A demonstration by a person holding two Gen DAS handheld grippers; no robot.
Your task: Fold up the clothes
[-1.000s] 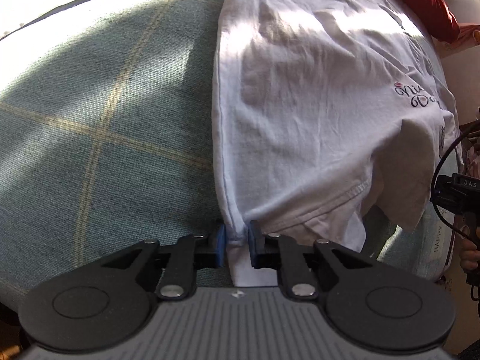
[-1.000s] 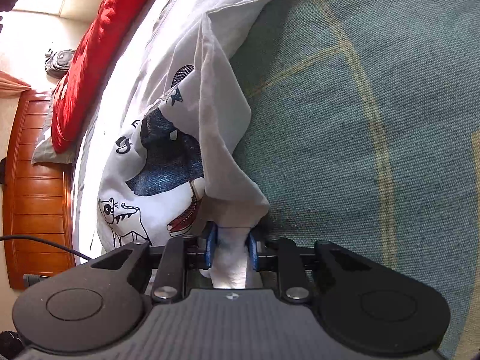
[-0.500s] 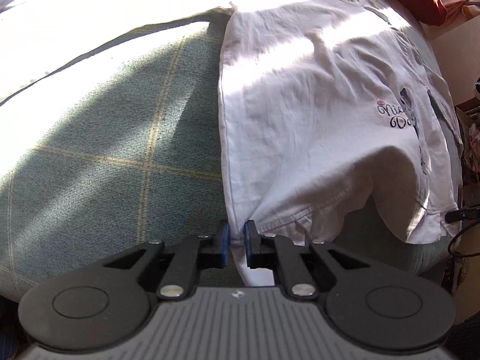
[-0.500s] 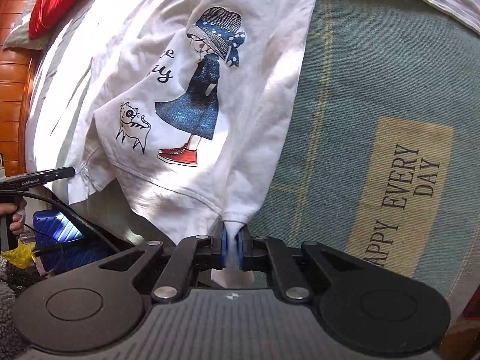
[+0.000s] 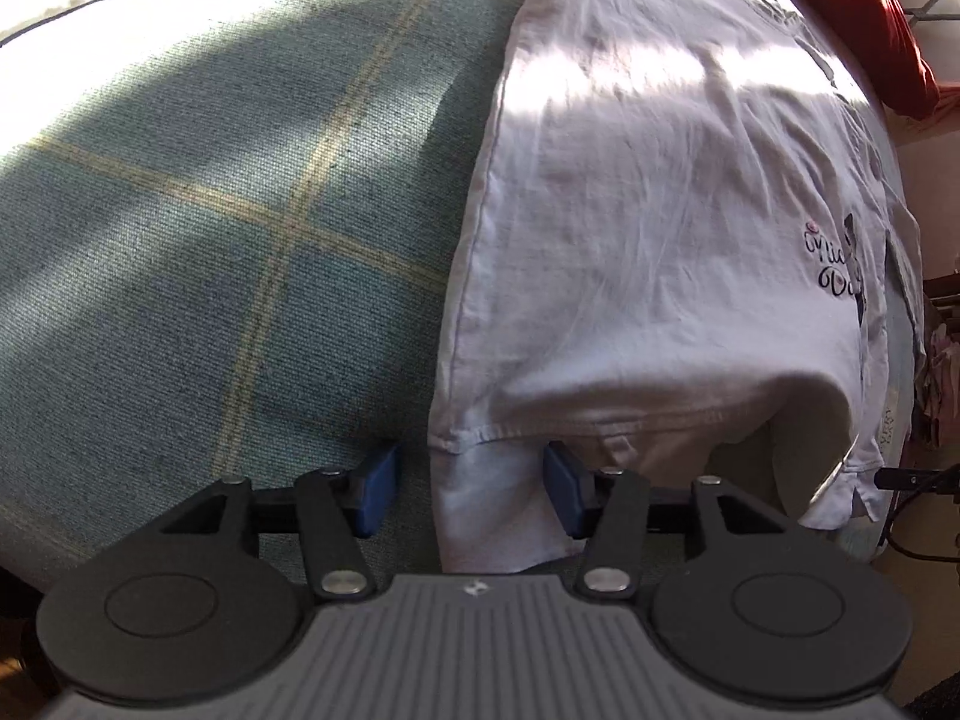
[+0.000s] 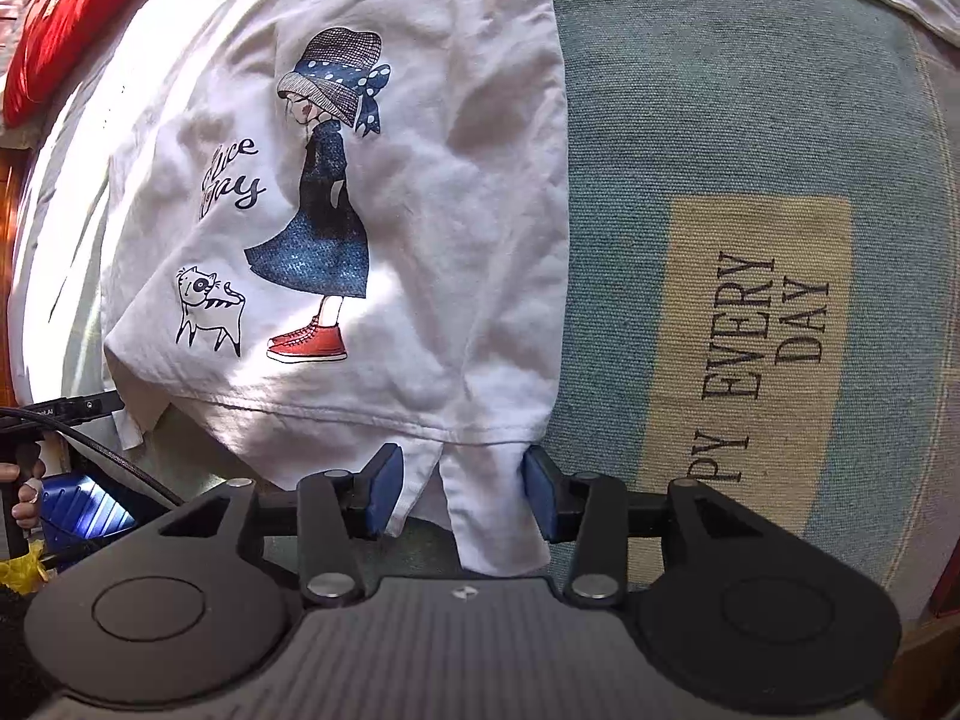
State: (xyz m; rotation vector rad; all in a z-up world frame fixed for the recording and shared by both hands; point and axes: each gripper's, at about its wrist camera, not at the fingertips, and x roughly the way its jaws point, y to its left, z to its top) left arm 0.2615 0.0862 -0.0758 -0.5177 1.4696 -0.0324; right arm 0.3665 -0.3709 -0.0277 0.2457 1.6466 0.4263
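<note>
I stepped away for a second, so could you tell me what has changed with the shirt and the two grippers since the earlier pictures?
Both grippers have let go. The left gripper and right gripper, each clamped on a hem corner of the white shirt before, now stand open, with the cloth loose between the pads; the right jaws have just been opening. The shirt lies spread, print up, on the green blanket, which has not changed.

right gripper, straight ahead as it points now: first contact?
Most likely the white T-shirt's hem corner, hanging loose between the open right gripper's pads; past it, the green blanket. Depth is unclear.
</note>
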